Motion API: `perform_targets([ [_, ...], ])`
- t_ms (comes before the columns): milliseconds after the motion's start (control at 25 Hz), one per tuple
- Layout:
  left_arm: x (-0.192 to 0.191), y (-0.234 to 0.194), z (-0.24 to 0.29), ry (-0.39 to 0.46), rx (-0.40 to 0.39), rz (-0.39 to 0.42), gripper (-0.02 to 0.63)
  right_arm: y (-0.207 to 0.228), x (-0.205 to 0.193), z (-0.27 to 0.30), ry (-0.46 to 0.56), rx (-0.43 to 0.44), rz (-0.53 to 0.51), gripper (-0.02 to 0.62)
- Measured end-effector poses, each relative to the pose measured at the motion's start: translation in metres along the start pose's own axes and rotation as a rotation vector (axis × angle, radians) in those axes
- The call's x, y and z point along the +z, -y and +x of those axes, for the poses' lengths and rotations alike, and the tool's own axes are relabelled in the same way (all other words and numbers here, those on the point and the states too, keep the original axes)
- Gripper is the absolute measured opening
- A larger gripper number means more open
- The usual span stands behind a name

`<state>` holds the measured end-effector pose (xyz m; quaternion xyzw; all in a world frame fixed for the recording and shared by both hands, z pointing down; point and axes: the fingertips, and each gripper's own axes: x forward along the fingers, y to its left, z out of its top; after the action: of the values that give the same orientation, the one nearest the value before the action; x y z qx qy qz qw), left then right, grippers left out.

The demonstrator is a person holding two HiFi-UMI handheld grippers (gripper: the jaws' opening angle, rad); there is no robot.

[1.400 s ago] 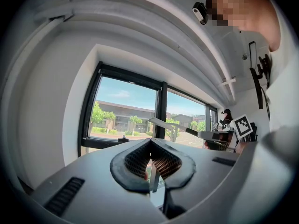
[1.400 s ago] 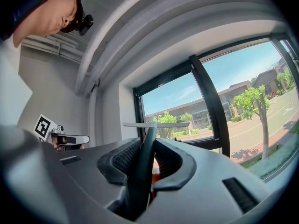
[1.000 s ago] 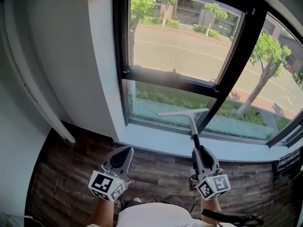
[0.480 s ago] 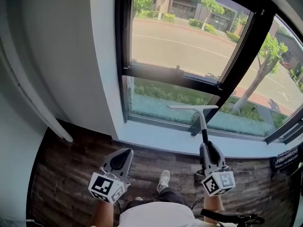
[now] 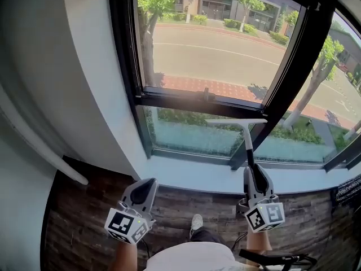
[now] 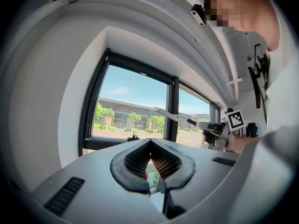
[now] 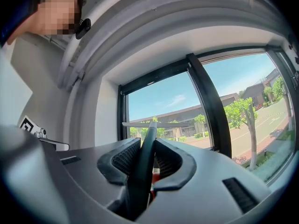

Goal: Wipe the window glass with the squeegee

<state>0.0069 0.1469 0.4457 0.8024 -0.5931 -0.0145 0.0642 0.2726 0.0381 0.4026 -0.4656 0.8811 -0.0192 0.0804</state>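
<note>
1. The squeegee stands upright in the right tongs, which are clamped on its dark handle. Its pale blade lies level at 12 o'clock from them, across the lower window glass, with the black mullion at its 3 o'clock end
2. To wipe well, I judge the blade's whole edge should press flat on the pane, then draw in one straight pass at a steady handle tilt, stopping short of the mullion
3. The left tongs, at 7 o'clock over the wooden floor, have their tips together on nothing and are best kept low
4. The right gripper view shows the handle pinched between the pads, which the head view hides. The left gripper view shows the squeegee from the side. Only the head view shows the sill. No view settles whether blade and glass touch
</note>
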Motion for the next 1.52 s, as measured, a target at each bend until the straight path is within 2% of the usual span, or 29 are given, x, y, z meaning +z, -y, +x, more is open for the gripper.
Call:
perform_targets([
  [120, 0.011, -0.007, 0.045, 0.007, 0.005, -0.003, 0.018, 0.035, -0.003, 0.028, 0.001, -0.014, 0.008, 0.103],
  [360, 0.023, -0.016, 0.130, 0.018, 0.020, -0.008, 0.018, 0.081, 0.006, 0.090, 0.032, 0.034, -0.048, 0.103],
  [520, 0.028, -0.022, 0.163, 0.007, 0.020, 0.004, 0.018, 0.099, 0.005, 0.120, 0.035, 0.053, -0.047, 0.103],
  [720, 0.032, -0.046, 0.197, -0.016, 0.005, 0.007, 0.018, 0.112, -0.008, 0.151, 0.020, 0.025, -0.029, 0.103],
  [840, 0.041, -0.070, 0.225, 0.002, -0.032, 0.003, 0.017, 0.116, -0.009, 0.176, 0.027, -0.014, -0.053, 0.103],
  [1040, 0.058, -0.111, 0.273, 0.024, -0.170, 0.036, 0.018, 0.108, 0.012, 0.210, 0.115, -0.155, -0.117, 0.103],
  [1160, 0.070, -0.133, 0.298, 0.033, -0.236, 0.070, 0.018, 0.109, 0.021, 0.229, 0.145, -0.232, -0.108, 0.103],
  [1280, 0.079, -0.143, 0.320, 0.041, -0.296, 0.070, 0.018, 0.117, 0.035, 0.241, 0.172, -0.294, -0.111, 0.103],
  [1400, 0.082, -0.148, 0.339, 0.038, -0.313, 0.058, 0.017, 0.128, 0.051, 0.254, 0.199, -0.305, -0.140, 0.103],
  [1520, 0.083, -0.144, 0.354, 0.041, -0.301, 0.041, 0.018, 0.147, 0.088, 0.277, 0.264, -0.280, -0.198, 0.103],
])
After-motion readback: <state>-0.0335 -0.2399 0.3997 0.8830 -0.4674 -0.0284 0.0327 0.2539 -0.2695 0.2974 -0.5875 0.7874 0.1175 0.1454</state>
